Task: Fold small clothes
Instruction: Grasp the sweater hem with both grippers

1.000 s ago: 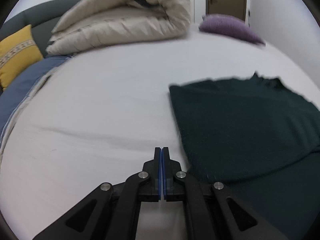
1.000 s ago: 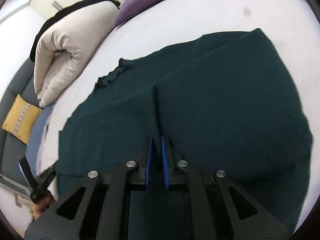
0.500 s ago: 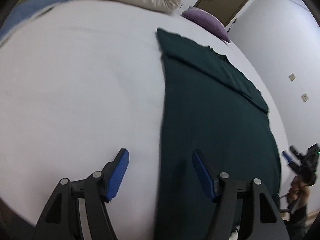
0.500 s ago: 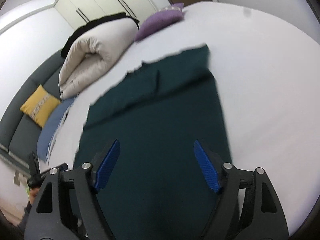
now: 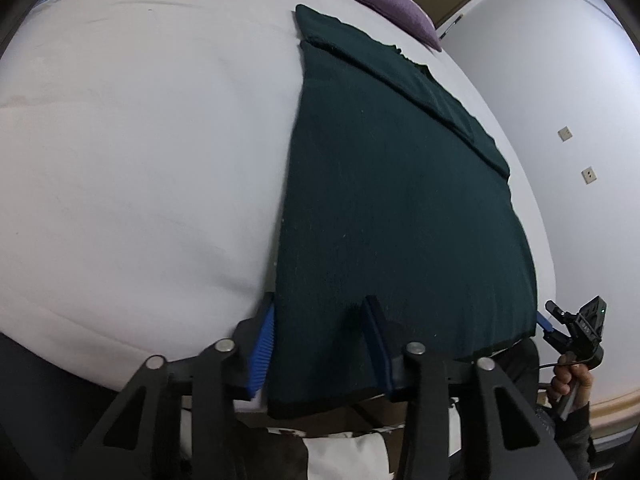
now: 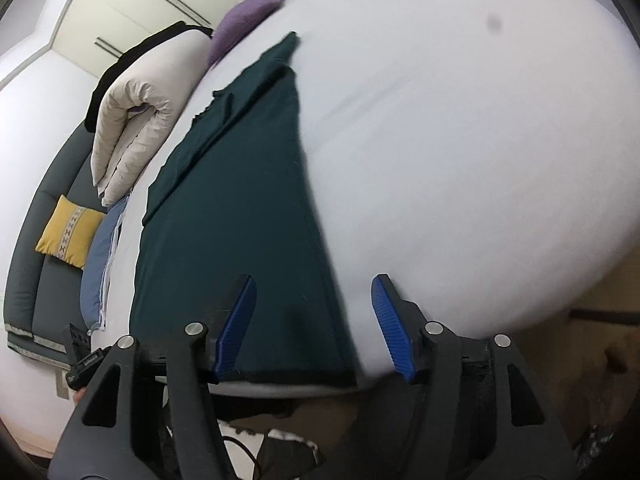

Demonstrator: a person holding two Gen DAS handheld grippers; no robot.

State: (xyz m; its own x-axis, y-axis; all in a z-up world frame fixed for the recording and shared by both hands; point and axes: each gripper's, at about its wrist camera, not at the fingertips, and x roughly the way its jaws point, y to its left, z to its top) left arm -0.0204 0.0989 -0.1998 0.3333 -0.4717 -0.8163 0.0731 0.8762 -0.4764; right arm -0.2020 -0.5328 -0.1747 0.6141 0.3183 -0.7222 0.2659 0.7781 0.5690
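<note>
A dark green knit garment (image 5: 384,200) lies flat on the white bed (image 5: 140,160), its far part folded over and its near hem at the bed's edge. My left gripper (image 5: 320,344) is open and straddles the garment's near left corner. My right gripper (image 6: 312,328) is open and straddles the near right corner of the garment (image 6: 240,220). The right gripper also shows small in the left wrist view (image 5: 560,324), and the left one at the lower left of the right wrist view (image 6: 84,356).
A rolled beige duvet (image 6: 136,120) and a purple cushion (image 6: 248,12) lie at the far end of the bed. A grey sofa with a yellow cushion (image 6: 68,232) stands to the left. A white wall with sockets (image 5: 576,152) is to the right.
Both grippers went from shut to open and drew back from the middle of the garment to its near hem, each now straddling one corner at the bed's edge.
</note>
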